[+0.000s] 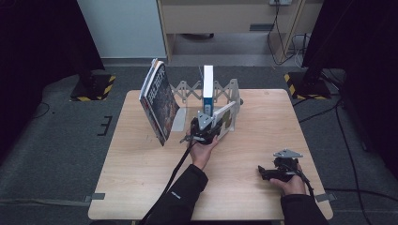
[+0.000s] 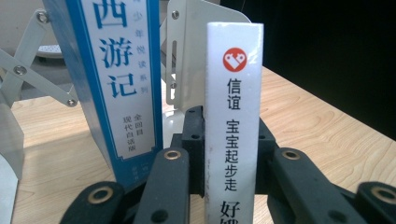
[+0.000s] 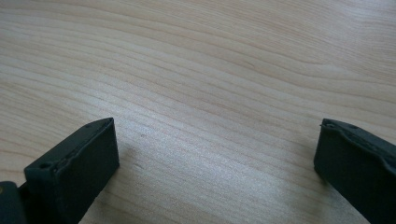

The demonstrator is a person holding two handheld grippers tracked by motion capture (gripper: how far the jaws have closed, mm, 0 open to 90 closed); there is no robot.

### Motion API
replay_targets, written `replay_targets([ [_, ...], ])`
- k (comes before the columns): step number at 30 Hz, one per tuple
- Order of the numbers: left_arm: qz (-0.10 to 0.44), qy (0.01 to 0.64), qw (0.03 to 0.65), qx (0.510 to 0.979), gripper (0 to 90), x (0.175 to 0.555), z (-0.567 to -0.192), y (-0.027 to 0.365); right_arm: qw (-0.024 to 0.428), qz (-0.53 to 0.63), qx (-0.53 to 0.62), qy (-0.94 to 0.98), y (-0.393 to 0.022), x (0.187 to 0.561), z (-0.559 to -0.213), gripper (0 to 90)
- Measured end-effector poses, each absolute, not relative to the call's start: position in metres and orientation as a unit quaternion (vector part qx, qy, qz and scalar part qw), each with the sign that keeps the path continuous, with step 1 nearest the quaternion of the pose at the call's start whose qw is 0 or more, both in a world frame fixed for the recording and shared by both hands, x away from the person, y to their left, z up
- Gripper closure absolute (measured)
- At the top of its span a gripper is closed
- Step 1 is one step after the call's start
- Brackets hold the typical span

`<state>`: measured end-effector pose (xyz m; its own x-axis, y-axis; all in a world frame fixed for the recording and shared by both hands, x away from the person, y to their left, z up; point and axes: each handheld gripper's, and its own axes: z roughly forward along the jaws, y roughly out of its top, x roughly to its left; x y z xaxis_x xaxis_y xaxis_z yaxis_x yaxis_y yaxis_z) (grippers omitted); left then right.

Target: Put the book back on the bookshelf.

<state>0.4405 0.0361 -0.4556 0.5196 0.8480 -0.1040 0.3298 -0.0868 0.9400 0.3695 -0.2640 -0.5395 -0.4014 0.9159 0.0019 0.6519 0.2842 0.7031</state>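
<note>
A thin white-spined book (image 2: 233, 116) with a red logo and black characters stands upright between the jaws of my left gripper (image 2: 229, 140), which press on both its covers. In the high view that book (image 1: 225, 116) tilts at the right end of a white extending book rack (image 1: 185, 91), with my left gripper (image 1: 211, 127) just in front of it. A blue-and-white book (image 2: 116, 79) stands upright in the rack beside it, also seen from above as the blue-and-white book (image 1: 208, 88). My right gripper (image 1: 270, 172) rests on the table at the front right, with its jaws wide apart over bare wood (image 3: 215, 149).
A large dark-covered book (image 1: 159, 101) leans at the rack's left end. The rack's white end plate (image 2: 187, 56) rises right behind the held book. The wooden table (image 1: 141, 178) has free room at the front left and along the right side.
</note>
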Motion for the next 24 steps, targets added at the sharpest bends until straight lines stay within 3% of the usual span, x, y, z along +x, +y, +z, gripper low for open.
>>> replay_targets([
  [24, 0.225, 0.425, 0.486, 0.729, 73.2, 0.409, -0.491, 0.047, 0.208, 0.318, 0.508, 0.773, -0.264, 0.369, -0.539, 0.2],
])
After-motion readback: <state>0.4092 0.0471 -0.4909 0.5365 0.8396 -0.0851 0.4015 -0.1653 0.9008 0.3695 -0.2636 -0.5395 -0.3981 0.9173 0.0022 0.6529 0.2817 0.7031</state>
